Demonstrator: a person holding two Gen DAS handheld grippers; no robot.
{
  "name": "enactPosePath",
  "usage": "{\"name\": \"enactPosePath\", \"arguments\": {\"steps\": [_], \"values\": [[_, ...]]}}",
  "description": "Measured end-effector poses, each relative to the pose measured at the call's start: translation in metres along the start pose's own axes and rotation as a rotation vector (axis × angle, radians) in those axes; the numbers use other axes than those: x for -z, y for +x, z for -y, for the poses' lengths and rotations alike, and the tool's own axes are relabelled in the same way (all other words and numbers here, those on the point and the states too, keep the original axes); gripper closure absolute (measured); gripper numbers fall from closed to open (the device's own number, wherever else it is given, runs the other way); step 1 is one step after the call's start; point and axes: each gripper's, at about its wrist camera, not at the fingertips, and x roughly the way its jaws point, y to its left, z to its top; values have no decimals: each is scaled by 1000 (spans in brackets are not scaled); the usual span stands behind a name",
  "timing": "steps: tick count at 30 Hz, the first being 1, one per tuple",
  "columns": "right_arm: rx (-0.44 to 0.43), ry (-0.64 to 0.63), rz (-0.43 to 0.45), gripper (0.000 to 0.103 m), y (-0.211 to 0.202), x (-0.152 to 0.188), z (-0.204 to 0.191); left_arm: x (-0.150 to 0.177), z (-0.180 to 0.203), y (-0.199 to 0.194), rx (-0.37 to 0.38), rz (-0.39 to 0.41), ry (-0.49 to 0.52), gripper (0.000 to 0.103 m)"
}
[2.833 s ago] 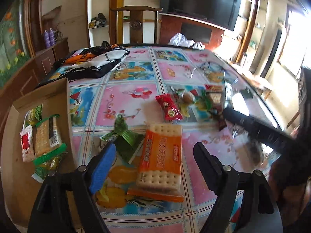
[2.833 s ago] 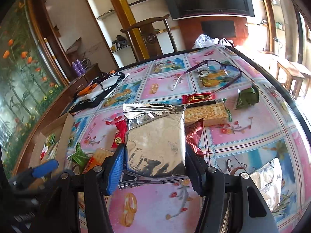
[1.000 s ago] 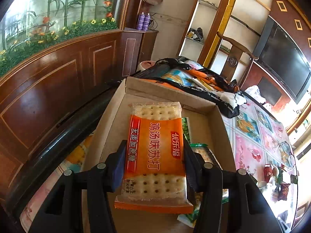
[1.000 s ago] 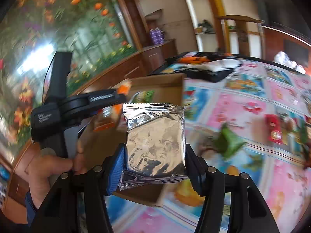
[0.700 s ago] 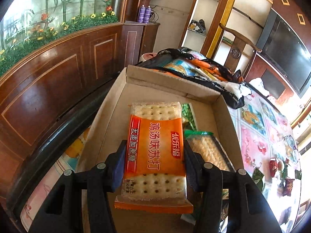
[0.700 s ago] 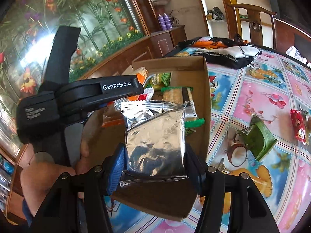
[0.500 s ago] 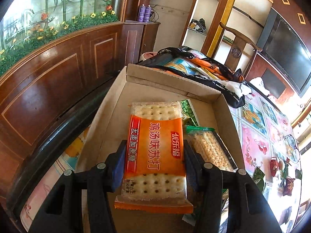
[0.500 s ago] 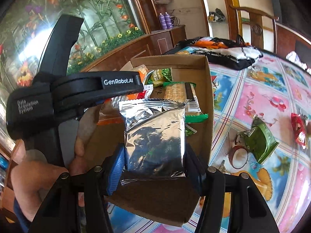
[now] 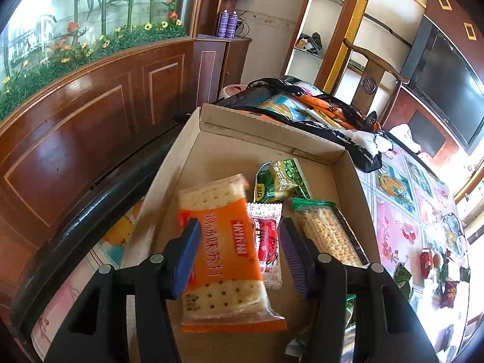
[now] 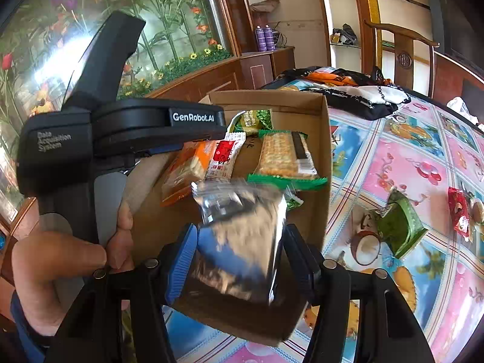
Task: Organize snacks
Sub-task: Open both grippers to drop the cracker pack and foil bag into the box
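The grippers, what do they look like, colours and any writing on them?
Both are black plastic. Each gripper, left and right, has one blue ribbed pad and one darker purple. The left's body reads "GenRobot.AI" and "Data Acquisition System" in white. A bare hand shows.

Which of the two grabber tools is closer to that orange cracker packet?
The left. The left gripper straddles the orange cracker packet in the cardboard box, jaws open. The right gripper, with the silver packet, hangs over the box's near end.
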Motion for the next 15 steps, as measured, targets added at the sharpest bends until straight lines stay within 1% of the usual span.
{"name": "enactPosePath", "arguments": {"steps": [3,6,10,13,15], "values": [[-11,9,14,39,-8,-1,4,-1,0,-3,18,15,-9,49],[-36,41,30,39,-20,-2,13,-1,3,-7,31,40,-5,44],[-69,91,65,39,-40,-1,31,0,7,-14,59,71,3,44],[-45,121,106,39,-58,3,49,1,11,-20,90,103,8,43],[-8,166,144,39,-75,7,71,2,15,-28,110,139,22,42]]}}
